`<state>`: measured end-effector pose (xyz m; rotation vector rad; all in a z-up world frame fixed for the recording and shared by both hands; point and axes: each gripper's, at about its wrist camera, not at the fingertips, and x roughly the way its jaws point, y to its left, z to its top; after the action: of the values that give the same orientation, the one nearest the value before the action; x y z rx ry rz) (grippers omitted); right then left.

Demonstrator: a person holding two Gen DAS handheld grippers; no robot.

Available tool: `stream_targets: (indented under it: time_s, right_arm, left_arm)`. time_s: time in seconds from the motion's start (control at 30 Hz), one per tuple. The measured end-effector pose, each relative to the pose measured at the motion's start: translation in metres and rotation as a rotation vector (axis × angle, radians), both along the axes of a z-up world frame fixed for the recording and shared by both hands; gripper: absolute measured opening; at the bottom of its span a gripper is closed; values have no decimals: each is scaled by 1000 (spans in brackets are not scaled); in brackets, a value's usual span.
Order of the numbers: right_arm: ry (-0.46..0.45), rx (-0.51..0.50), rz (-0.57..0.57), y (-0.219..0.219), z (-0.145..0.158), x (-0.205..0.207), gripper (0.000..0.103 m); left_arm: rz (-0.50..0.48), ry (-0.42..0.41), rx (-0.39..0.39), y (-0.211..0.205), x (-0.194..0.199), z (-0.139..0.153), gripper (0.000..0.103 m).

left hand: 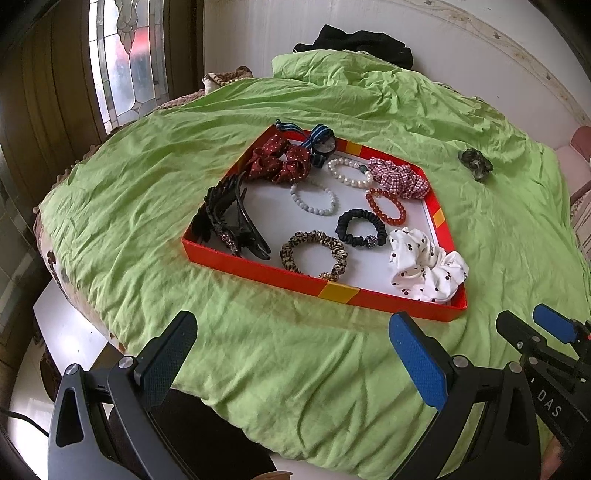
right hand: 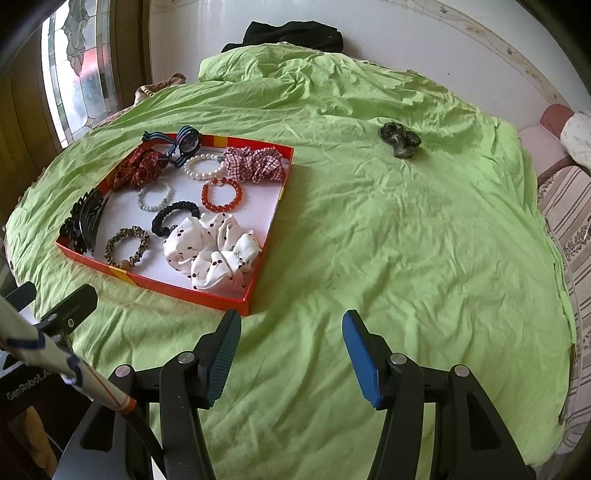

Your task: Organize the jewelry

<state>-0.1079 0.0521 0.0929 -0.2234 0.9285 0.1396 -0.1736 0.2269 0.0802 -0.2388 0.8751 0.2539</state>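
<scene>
A wrinkled green sheet (right hand: 406, 240) covered the bed, a black garment (right hand: 291, 35) lay bunched at its far edge against the white wall (right hand: 406, 33), and a leaded stained-glass window (left hand: 125, 55) stood at the left.

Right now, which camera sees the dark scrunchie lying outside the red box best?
The right wrist view. There the dark scrunchie lies on open green sheet, away from the picture's edge, clear of the red box. The left wrist view also shows it whole, but further toward the right edge.
</scene>
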Motion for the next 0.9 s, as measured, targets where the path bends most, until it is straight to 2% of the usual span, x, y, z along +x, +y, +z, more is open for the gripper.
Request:
stream_targets:
  time_s: [0.9]
  right_arm:
    - [-14,-4,11,7,3,-9,61]
  left_arm:
    - [-6,3,-18,-2,-1,0,103]
